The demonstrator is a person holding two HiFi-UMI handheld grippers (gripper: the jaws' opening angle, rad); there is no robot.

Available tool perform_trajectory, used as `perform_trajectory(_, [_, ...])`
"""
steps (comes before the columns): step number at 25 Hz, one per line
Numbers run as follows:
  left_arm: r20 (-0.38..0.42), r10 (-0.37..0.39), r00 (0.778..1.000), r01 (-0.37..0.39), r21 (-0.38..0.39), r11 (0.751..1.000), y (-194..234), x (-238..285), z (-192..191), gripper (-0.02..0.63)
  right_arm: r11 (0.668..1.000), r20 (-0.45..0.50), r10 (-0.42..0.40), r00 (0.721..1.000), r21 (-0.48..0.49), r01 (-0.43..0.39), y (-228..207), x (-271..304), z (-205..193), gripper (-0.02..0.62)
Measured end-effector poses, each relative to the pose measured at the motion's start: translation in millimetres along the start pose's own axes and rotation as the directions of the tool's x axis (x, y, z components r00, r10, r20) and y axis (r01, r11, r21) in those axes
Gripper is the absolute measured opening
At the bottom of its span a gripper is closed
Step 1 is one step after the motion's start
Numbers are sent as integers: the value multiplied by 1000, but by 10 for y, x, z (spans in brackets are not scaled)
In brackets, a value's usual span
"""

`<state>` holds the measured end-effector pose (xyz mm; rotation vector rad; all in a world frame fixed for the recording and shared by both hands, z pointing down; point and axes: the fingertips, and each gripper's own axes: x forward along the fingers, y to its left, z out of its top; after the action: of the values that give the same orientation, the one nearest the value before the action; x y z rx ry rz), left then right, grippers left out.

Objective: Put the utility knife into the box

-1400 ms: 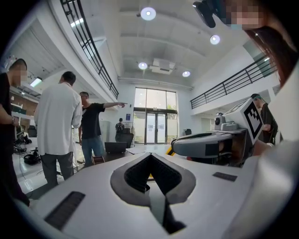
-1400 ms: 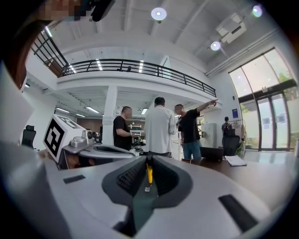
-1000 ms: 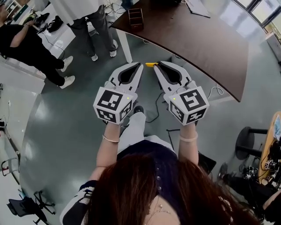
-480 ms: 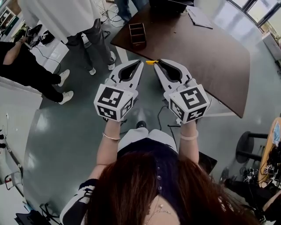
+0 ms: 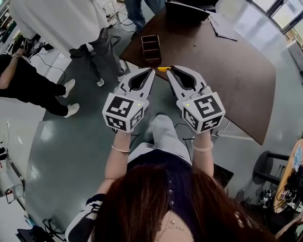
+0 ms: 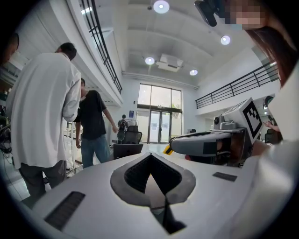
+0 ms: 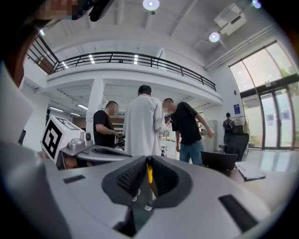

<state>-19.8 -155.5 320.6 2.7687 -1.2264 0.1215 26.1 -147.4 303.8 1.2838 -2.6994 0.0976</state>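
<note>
My right gripper (image 5: 169, 69) is shut on the yellow utility knife (image 5: 163, 69), whose end sticks out to the left of the fingertips; in the right gripper view the knife (image 7: 149, 173) shows as a thin yellow strip between the pads. My left gripper (image 5: 151, 70) is shut with nothing in it, side by side with the right one, and its tips meet in the left gripper view (image 6: 150, 154). The small dark wooden box (image 5: 151, 49), with open compartments, stands near the edge of the brown table (image 5: 222, 71), just beyond both grippers.
A laptop (image 5: 186, 9) and a notebook (image 5: 223, 27) lie at the table's far side. People stand on the floor to the left, one in a white coat (image 5: 61, 23). Cables run over the grey floor. A stool (image 5: 267, 163) stands at the right.
The view has drifted toward the table: the box and the table edge now lie closer to the gripper tips. Both grippers have kept their pose and their hold.
</note>
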Motion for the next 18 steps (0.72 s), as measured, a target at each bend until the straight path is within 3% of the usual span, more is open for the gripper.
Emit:
perform_trajectory(9, [7, 51, 999, -51, -7, 999, 679, 949, 101, -8, 997, -6, 79, 997, 3, -79, -843, 918, 70, 49])
perform_trajectory(18, [-14, 108, 994, -108, -41, 993, 1249, 1465, 31, -8, 991, -55, 135, 989, 26, -134, -1264, 1573, -68, 49])
